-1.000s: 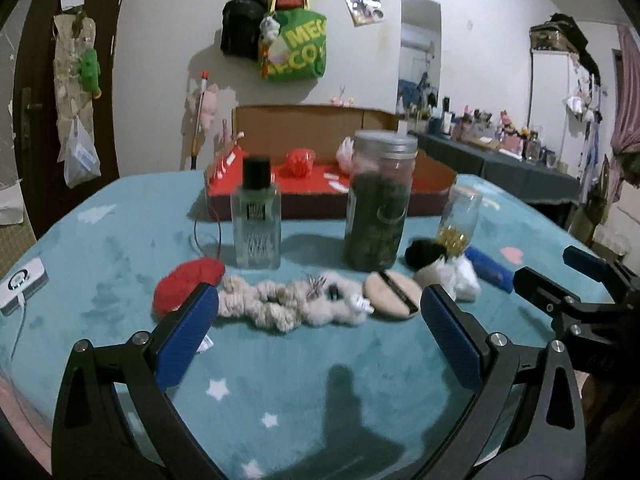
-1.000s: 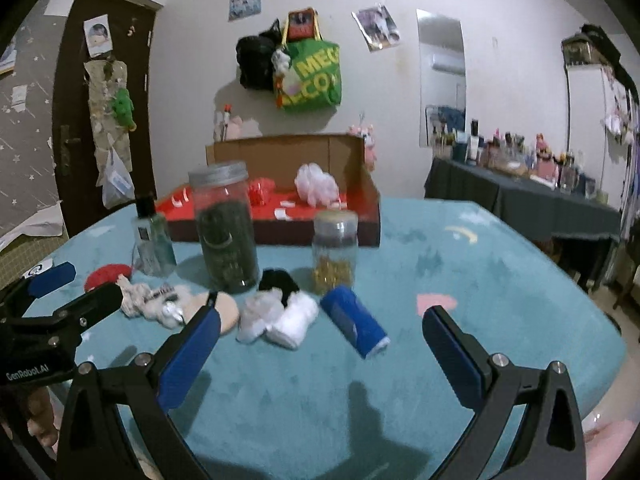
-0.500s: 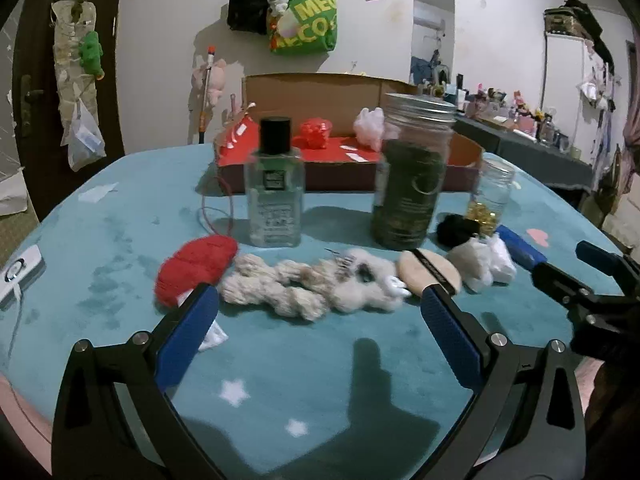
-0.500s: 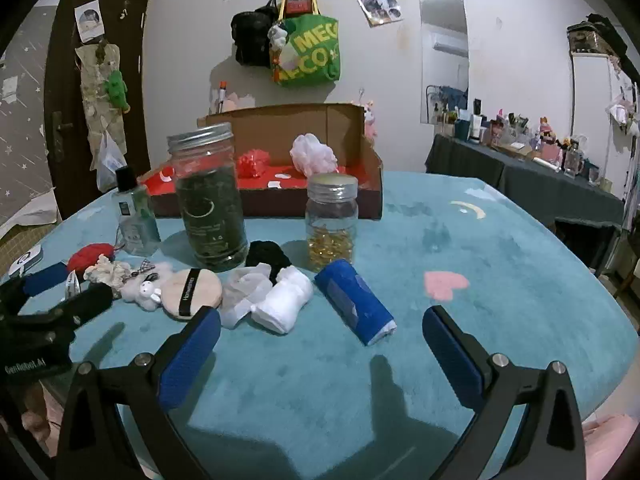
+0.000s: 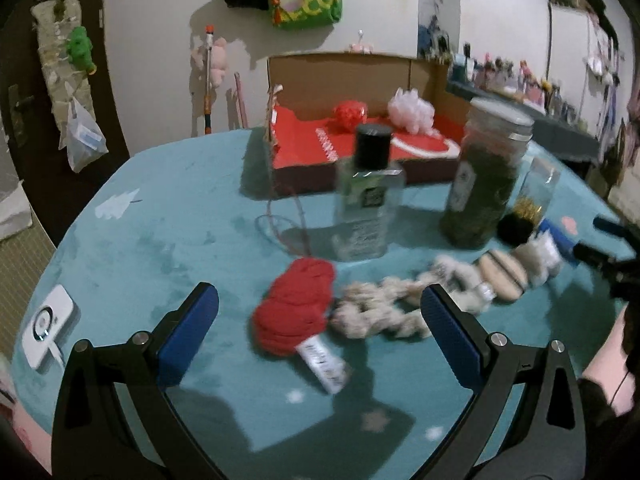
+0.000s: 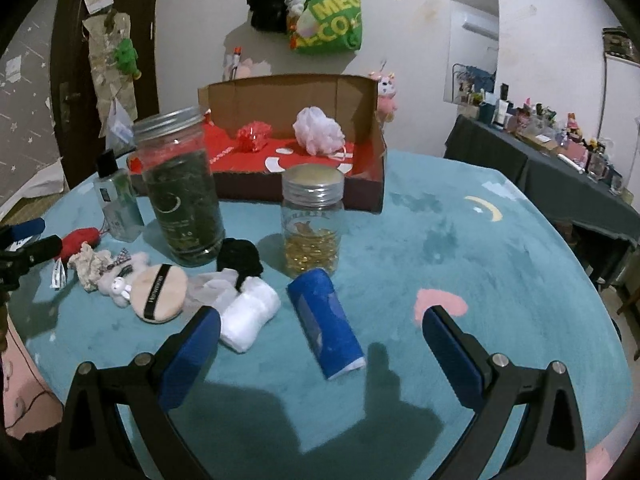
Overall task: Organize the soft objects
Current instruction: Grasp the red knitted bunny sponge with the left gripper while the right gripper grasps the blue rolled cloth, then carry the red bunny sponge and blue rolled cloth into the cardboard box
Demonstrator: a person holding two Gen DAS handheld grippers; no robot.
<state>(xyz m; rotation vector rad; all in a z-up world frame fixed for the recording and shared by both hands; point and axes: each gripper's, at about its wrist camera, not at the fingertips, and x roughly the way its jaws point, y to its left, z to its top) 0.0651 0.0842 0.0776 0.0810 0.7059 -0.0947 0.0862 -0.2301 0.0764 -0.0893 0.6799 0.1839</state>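
Your left gripper (image 5: 320, 320) stands wide open with nothing between its blue pads, and since a second ago it has swung left and dropped closer, so the red soft bundle (image 5: 295, 306) that sat off by the left finger now lies squarely in the gap. That reads as you lining up the first pick (the view is blurred, so the motion seems ongoing). Its white tag (image 5: 323, 362) trails toward you, and the cream fuzzy string (image 5: 378, 311) touches its right side, so closing could catch both.

Your right gripper (image 6: 320, 334) is open and empty too, lower and nearer than before, with the blue rolled cloth (image 6: 326, 322) now between its fingers and the white rolled cloth (image 6: 249, 318) just beside the left pad.

On the teal table cover (image 6: 480, 248), the cardboard box with the red lining (image 6: 372, 168) at the back already holds a red mesh puff (image 6: 253, 136) and a white mesh puff (image 6: 319, 130); it looks like the destination. The tall jar (image 6: 180, 188) holds dark green matter, the small jar (image 6: 313, 220) golden capsules, and the clear bottle (image 5: 366, 200) pale liquid.
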